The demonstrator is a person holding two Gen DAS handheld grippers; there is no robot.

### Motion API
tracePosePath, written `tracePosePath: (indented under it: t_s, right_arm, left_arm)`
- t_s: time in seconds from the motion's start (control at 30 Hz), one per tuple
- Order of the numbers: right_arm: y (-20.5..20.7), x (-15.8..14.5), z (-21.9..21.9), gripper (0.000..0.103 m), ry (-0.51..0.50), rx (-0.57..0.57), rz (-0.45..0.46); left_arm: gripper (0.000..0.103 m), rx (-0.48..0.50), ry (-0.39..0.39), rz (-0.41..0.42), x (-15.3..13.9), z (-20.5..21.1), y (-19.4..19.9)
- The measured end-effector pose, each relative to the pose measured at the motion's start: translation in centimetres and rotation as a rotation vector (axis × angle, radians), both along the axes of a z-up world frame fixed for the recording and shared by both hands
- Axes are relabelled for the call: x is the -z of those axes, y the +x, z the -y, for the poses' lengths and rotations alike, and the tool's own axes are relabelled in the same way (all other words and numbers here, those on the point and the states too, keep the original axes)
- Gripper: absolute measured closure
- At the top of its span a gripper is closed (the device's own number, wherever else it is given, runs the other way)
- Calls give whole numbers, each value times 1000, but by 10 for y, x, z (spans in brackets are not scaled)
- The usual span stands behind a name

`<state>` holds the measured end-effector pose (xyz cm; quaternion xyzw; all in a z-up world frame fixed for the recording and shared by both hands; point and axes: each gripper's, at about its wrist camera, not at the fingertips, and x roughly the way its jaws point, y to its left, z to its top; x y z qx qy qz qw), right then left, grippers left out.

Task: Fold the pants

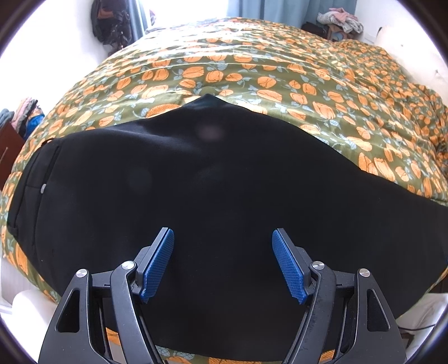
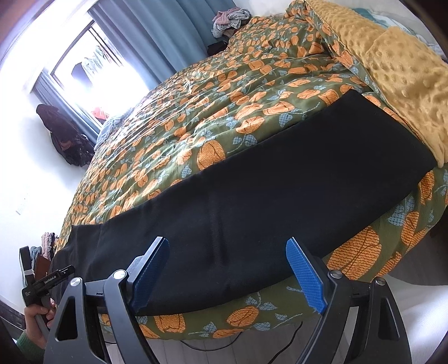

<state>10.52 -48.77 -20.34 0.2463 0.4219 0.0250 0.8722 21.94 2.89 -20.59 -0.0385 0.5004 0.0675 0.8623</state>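
Observation:
Black pants [image 1: 212,179] lie flat along the near edge of the bed, legs laid one over the other, waistband with a small silver button at the left. In the right wrist view the pants [image 2: 280,182] stretch from lower left to the hem at upper right. My left gripper [image 1: 223,238] hovers open over the seat area, blue pads apart with nothing between them. My right gripper [image 2: 226,246] is open above the leg near the bed's edge, holding nothing. At the lower left of the right wrist view, the left gripper [image 2: 47,282] shows in a hand.
A quilt [image 1: 280,78] with orange flowers on green covers the bed. A yellow dotted blanket [image 2: 397,70] lies by the pants' hem. Clothes pile [image 2: 229,16] and blue curtains stand at the back. A dark cable [image 2: 252,338] runs on the floor below the bed edge.

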Motion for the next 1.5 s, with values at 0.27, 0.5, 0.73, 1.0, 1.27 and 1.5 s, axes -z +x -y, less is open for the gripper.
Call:
tracePosePath:
  t_s: [0.27,0.5,0.73,1.0,1.27,1.5]
  right_arm:
    - [-3,-7,-2,18,-36,10,36]
    - [4,-23,23,18,-54,-12,79]
    - [38,-41,137,18,-112,-11,64]
    - [93,8,168,18,-30,-203,-109]
    - [104,33,166,23,-39,-363,-219]
    - [111,28,152,85,-60,-463,-278]
  left_arm:
    - [28,-1,2,0,0,0,0]
    - [28,0,13,-3,-3,0,0]
    - [28,-21,4,1,-2,-6,-2]
    - [28,18,36,-5,-4,8,0]
    - [28,19,39,-8,-4,13,4]
    - [28,45,47,-9,-3,22,1]
